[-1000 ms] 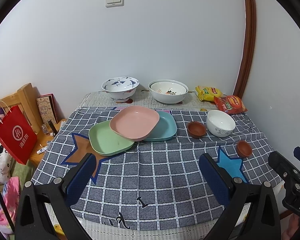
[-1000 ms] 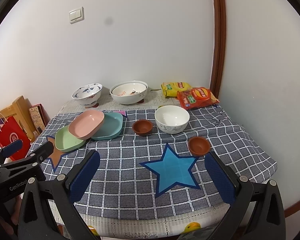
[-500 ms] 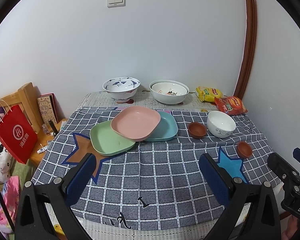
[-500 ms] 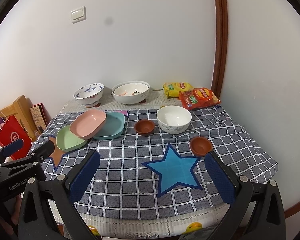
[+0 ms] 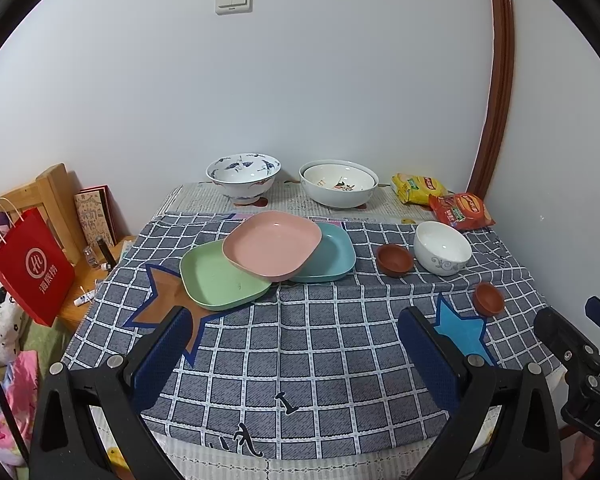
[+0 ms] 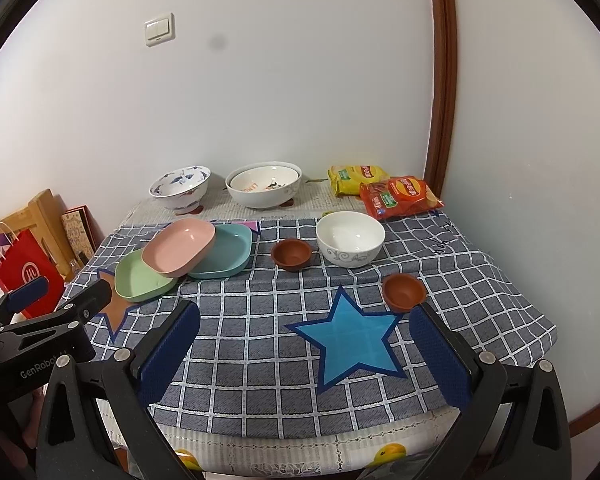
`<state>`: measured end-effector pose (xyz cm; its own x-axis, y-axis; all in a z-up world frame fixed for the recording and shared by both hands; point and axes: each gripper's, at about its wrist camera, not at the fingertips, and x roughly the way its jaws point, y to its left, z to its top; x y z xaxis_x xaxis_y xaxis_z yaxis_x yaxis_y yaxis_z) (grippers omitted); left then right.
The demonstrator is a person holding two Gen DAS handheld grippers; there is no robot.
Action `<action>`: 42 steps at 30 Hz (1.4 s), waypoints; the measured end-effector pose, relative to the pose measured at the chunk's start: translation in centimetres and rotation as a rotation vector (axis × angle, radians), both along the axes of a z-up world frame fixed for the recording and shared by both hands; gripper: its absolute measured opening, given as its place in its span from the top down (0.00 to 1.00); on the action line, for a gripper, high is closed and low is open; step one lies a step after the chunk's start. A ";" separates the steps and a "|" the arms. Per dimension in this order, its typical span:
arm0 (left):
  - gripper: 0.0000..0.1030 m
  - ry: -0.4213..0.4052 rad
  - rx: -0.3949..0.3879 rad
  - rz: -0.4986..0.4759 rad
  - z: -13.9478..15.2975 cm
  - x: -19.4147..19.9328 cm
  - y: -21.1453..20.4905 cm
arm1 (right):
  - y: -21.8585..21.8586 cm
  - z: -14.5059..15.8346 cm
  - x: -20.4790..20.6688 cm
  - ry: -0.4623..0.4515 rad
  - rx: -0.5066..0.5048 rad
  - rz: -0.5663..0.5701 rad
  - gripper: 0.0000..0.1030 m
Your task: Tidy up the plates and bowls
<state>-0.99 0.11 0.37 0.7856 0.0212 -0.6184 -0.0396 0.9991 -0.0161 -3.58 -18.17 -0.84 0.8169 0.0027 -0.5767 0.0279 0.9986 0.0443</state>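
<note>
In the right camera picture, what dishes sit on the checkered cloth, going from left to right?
green plate → pink plate → teal plate → small brown bowl → white bowl → second small brown bowl

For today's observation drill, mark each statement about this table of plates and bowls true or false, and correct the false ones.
1. The pink plate rests on the green plate and the teal plate. True.
2. The left gripper holds a bowl. False: it is open and empty.
3. Two small brown bowls sit on the cloth. True.
4. The white bowl is stacked inside the blue-patterned bowl. False: it stands alone.
</note>
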 end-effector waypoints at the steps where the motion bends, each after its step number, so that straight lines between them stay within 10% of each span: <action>1: 0.00 -0.001 0.001 -0.001 0.0 0.0 0.0 | 0.0 0.0 0.0 0.000 0.000 0.000 0.00; 42: 0.00 0.010 -0.004 0.000 0.0 0.9 0.4 | 0.6 -0.1 0.3 0.000 -0.009 0.020 0.00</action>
